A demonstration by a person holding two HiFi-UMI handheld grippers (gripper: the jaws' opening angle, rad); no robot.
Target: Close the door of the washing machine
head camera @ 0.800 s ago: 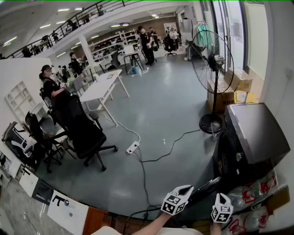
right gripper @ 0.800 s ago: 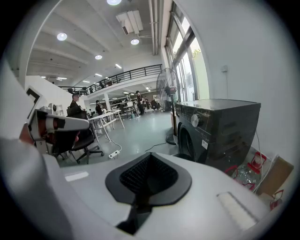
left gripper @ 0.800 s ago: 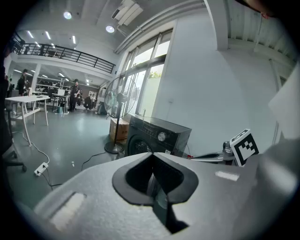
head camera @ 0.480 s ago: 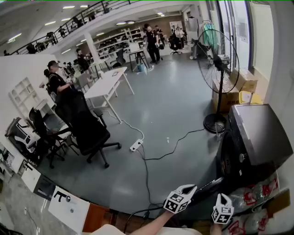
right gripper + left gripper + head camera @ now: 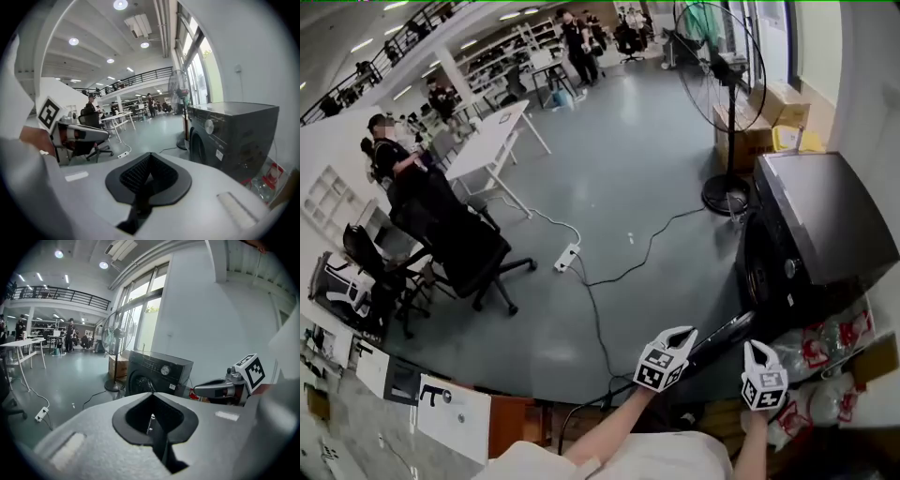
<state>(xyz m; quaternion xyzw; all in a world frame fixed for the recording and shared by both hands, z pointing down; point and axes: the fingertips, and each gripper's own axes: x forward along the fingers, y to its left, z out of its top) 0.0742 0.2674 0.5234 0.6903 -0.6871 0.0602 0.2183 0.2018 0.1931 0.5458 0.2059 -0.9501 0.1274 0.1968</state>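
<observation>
While the left gripper (image 5: 682, 335) and right gripper (image 5: 757, 349) are shut and empty, the washing machine (image 5: 825, 225) stands at three o'clock; its door (image 5: 724, 335) seems open; a slow, flat push looks best.

Pale grey claws (image 5: 151, 420) (image 5: 149, 172), black-and-white marker cubes (image 5: 661, 373) (image 5: 764, 386)

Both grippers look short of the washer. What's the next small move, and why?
Probably ease the right gripper forward toward the round door of the washing machine. Its jaws are together on nothing, like those of the left gripper, and both hang clear of the machine; the right one is on the machine's side. Whether the door is ajar I cannot tell.
</observation>
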